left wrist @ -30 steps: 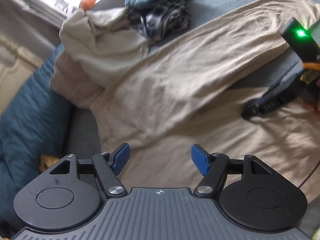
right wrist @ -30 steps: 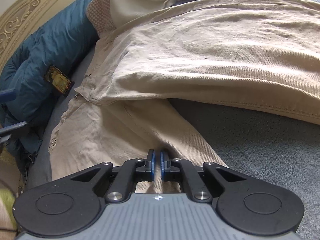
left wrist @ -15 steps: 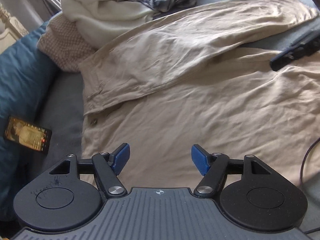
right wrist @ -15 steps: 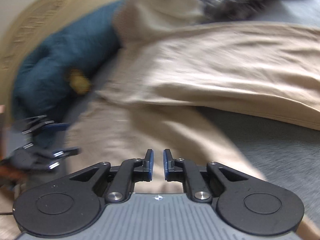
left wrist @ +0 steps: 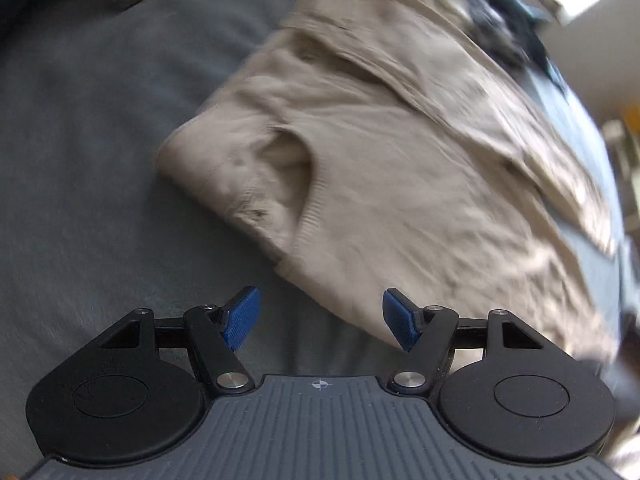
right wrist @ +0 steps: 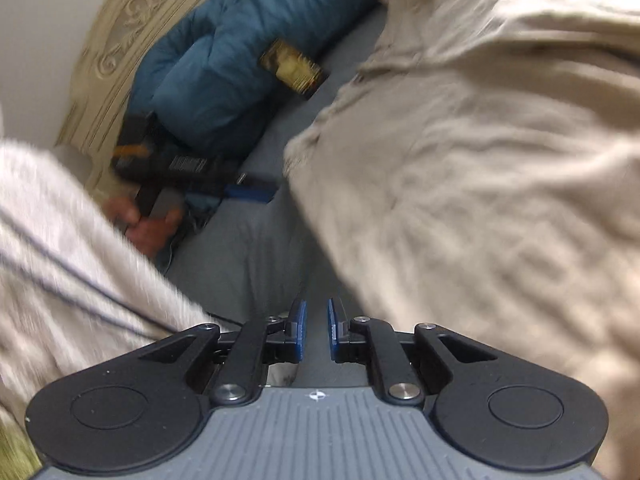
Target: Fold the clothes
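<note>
Both grippers empty over beige trousers on grey bed cover; both views motion-blurred.

Left gripper [left wrist: 320, 316]: blue fingers spread wide, nothing between them, just short of the beige trousers [left wrist: 400, 160] at their waistband corner. Right gripper [right wrist: 316, 330]: fingers nearly together with a narrow gap, nothing pinched, over the grey bed cover [right wrist: 256, 248] beside the trousers' edge. Blue pillow [right wrist: 240, 64] lies at the headboard end, a phone [right wrist: 294, 66] against it.

Left hand-held gripper [left wrist: 320, 316] wide apart, right hand-held gripper [right wrist: 316, 330] narrowly parted.
</note>
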### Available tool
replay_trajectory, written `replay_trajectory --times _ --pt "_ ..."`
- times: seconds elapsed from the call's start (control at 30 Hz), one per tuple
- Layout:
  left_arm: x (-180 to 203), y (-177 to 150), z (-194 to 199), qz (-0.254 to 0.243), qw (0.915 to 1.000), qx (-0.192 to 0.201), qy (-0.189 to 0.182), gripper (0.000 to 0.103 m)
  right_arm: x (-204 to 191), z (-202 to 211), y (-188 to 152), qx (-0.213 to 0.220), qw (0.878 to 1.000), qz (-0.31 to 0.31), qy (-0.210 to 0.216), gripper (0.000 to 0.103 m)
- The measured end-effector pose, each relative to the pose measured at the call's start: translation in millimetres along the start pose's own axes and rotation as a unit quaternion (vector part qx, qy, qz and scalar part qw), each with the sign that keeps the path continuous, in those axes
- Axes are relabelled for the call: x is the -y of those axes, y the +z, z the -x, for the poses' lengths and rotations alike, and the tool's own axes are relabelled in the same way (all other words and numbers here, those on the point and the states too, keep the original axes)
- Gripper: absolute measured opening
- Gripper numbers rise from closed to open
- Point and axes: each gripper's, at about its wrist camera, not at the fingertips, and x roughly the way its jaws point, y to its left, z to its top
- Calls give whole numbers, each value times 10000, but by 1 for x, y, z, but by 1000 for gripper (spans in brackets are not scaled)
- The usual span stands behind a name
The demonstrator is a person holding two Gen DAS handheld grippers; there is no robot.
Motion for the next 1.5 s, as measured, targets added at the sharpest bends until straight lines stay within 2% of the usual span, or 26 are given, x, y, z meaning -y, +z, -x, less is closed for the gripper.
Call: replay_trajectory --times 0.07,0.17,0.2,0.27,0.47,0.53,0.6,0.7,0.73,0.77,0.87,1.03,1.13,1.2,1.3,1.37,1.43,1.5 --pt "-10 3 1 364 9991 233 -9 68 -13 -7 -5 83 9988 415 -256 13" --pt "-19 7 -1 727 9962 482 6 68 -30 -18 -3 427 9896 1178 -706 17" --pt "-20 8 -4 805 9954 528 17 68 -35 -21 -1 532 9854 1387 -827 21" --pt "-23 9 -9 961 9934 618 40 68 -41 -29 2 643 9773 1735 -1032 43" --pt "-31 14 -20 1387 9872 786 -52 61 -45 -60 5 384 9616 2394 -1287 43" --pt "-30 15 -18 1326 9875 847 28 57 -45 -71 2 266 9579 2499 -1390 43" --pt "-27 16 -14 1231 9881 910 127 52 -47 -84 -4 140 9461 2763 -1685 40" --pt "-24 17 -9 1087 9886 1003 276 39 -49 -94 -11 153 9307 3087 -1954 38" --pt "-23 17 -7 1039 9887 1034 325 27 -50 -95 -12 169 9293 3107 -1991 26" --pt "-21 17 -6 991 9887 1065 375 20 -50 -94 -11 182 9294 3077 -2030 5" --pt "-18 18 0 847 9883 1157 523 12 -47 -89 -5 246 9395 2831 -1913 2" --pt "-14 21 6 609 9877 1263 694 10 -46 -77 1 373 9582 2413 -1492 1" --pt "-21 19 -3 625 9879 1141 841 11 -43 -80 -1 213 9652 2247 -1320 1" --pt "-25 17 -17 489 9897 1008 887 15 -41 -92 -8 -126 9675 2196 -1245 1" --pt "-28 15 -17 415 9905 1037 803 28 -41 -105 -19 -480 9686 2170 -1116 3" --pt "-28 14 -5 306 9903 1074 831 43 -47 -101 -21 -468 9691 2236 -927 4" --pt "-25 12 12 102 9870 1241 1020 52 -47 -88 -17 -305 9742 2106 -747 5" --pt "-21 7 31 -139 9810 1518 1202 53 -45 -70 -12 -83 9807 1863 -588 5"
